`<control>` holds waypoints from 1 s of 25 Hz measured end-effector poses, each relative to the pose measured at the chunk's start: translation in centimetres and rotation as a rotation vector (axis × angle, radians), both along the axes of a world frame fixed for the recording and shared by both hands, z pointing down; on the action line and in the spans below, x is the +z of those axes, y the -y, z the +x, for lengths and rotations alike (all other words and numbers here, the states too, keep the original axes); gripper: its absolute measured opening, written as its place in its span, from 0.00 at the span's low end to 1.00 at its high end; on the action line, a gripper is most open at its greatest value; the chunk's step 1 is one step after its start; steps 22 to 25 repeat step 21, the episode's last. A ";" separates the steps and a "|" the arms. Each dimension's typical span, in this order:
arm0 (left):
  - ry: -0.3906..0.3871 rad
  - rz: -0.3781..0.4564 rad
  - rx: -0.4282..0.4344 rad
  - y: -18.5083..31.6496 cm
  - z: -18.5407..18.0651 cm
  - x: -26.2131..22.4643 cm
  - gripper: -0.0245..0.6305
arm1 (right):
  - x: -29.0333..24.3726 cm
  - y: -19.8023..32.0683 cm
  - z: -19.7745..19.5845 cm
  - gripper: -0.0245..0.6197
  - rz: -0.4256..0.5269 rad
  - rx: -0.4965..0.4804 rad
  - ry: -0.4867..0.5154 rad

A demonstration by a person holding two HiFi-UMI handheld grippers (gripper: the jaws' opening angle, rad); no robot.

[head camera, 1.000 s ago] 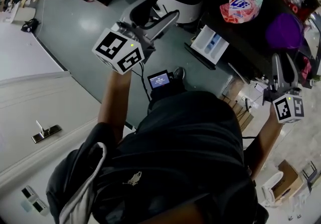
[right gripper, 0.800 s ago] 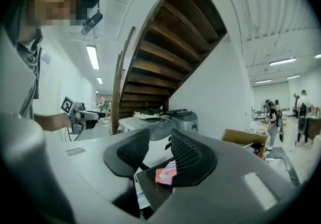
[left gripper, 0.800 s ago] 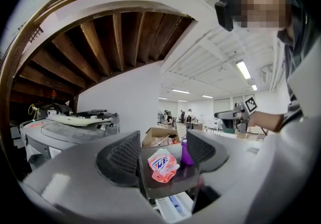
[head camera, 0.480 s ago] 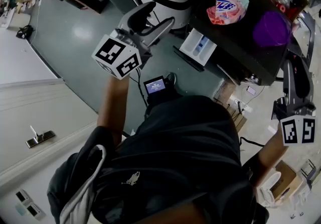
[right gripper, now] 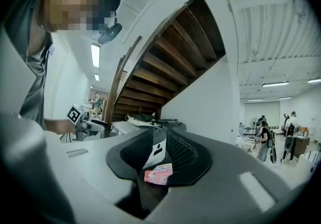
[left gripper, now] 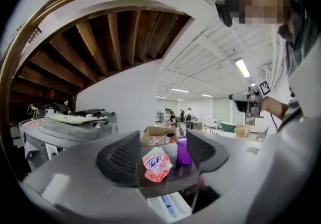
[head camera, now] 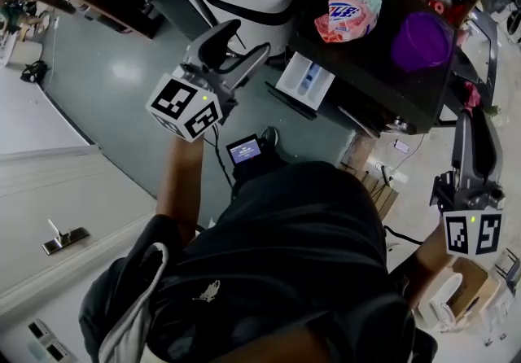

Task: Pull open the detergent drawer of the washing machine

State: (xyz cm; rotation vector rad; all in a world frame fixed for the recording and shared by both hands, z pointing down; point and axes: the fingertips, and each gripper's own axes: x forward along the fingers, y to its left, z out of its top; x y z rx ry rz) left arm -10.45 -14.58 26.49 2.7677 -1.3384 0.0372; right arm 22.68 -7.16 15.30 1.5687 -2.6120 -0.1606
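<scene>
Detergent drawer (head camera: pixel 303 83) looks already pulled out of the washing machine (head camera: pixel 370 60) front; left gripper (head camera: pixel 248 37) jaws wide and empty, right gripper (head camera: pixel 475 119) jaws just closing narrow on nothing; next: verify full travel.

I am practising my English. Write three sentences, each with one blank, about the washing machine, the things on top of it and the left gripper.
1. The detergent drawer of the washing machine is pulled ____.
2. The cup on top of it, beside the pink pouch, is ____ in colour.
3. Between its parted jaws the left gripper holds ____.
Missing words: open; purple; nothing.
</scene>
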 end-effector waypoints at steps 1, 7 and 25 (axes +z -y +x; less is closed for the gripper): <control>0.000 0.000 0.002 -0.1 0.2 0.0 0.56 | 0.1 -0.1 0.1 0.17 -0.003 0.002 -0.005; -0.001 -0.004 0.009 -0.8 0.5 0.0 0.56 | 0.8 -0.6 0.7 0.17 -0.015 0.020 -0.009; -0.001 -0.029 0.007 -1.3 0.0 0.7 0.56 | 2.0 -0.6 -0.3 0.17 -0.040 0.009 0.003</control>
